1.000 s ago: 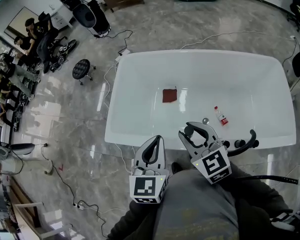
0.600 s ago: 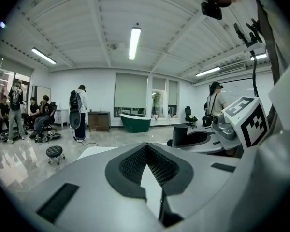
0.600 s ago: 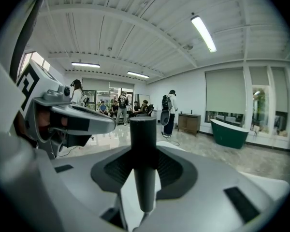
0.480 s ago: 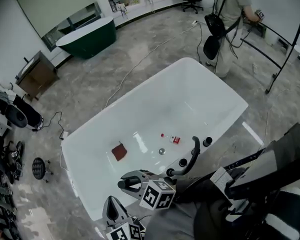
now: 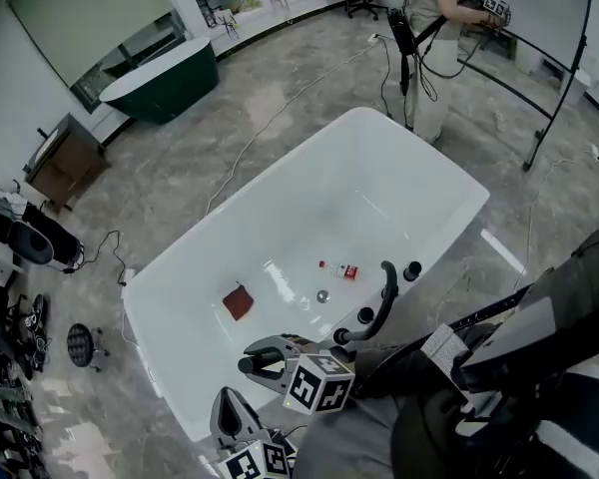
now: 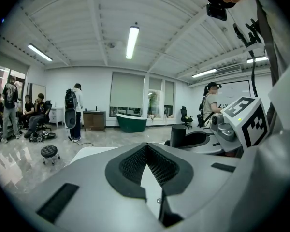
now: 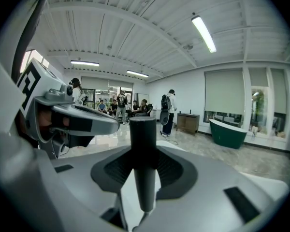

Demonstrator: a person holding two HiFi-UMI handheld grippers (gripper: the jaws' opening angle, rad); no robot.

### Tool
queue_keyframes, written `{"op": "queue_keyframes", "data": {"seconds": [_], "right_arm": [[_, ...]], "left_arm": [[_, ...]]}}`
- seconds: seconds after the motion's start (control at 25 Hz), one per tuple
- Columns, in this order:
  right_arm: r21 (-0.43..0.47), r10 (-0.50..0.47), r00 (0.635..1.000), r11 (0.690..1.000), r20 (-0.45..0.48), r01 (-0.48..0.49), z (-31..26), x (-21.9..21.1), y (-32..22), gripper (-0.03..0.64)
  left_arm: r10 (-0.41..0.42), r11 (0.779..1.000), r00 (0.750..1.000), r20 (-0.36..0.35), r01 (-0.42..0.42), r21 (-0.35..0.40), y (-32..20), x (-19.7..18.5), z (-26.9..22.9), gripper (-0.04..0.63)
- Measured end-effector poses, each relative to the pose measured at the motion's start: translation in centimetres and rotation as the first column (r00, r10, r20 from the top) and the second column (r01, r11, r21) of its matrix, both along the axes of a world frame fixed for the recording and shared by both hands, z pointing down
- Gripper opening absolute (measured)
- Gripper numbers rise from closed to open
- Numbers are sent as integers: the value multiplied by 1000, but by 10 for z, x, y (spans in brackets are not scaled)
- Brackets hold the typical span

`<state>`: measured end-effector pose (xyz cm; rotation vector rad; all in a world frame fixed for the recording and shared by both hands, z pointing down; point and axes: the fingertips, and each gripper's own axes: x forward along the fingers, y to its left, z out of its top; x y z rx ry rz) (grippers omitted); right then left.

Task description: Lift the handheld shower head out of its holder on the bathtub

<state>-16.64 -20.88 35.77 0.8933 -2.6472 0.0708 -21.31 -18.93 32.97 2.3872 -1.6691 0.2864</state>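
Note:
A black stick-shaped shower head (image 7: 143,144) stands upright between the pads of my right gripper (image 7: 144,153), which is shut on it. Its thinner lower end hangs below the jaws. In the left gripper view the same shower head (image 6: 183,135) sticks up at the right gripper's (image 6: 203,139) tips. In the head view my right gripper (image 5: 252,362) hovers over the near rim of the white bathtub (image 5: 140,302). My left gripper (image 5: 228,399) is lower, beside the rim, its tips together and holding nothing (image 6: 146,149).
A black curved spout (image 5: 387,292) and two black knobs (image 5: 412,270) stand on the near rim. In the tub lie a red cloth (image 5: 239,302), a small bottle (image 5: 344,270) and the drain (image 5: 322,295). A person (image 5: 434,48) stands past the far end. Cables cross the floor.
The head view has swung round, so the tub now lies slantwise and both grippers sit lower left in the picture. The right gripper's jaws look the same throughout.

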Motion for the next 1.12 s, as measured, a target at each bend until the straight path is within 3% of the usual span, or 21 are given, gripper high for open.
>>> {"op": "queue_keyframes", "data": {"seconds": [0.24, 0.52, 0.76, 1.12], "right_arm": [[10, 32, 999, 999, -3, -32, -29, 48, 39, 138], [85, 88, 996, 992, 30, -90, -4, 9, 44, 138], [128, 88, 995, 987, 46, -93, -7, 9, 68, 138], [163, 21, 994, 986, 103, -37, -30, 56, 93, 138]], "left_arm": [[27, 999, 1000, -3, -27, 30, 34, 45, -33, 3], [40, 999, 999, -11, -40, 24, 38, 4, 10, 3], [50, 999, 999, -10, -51, -17, 58, 9, 23, 3], [-41, 999, 998, 55, 39, 31, 92, 56, 7, 3]]}}
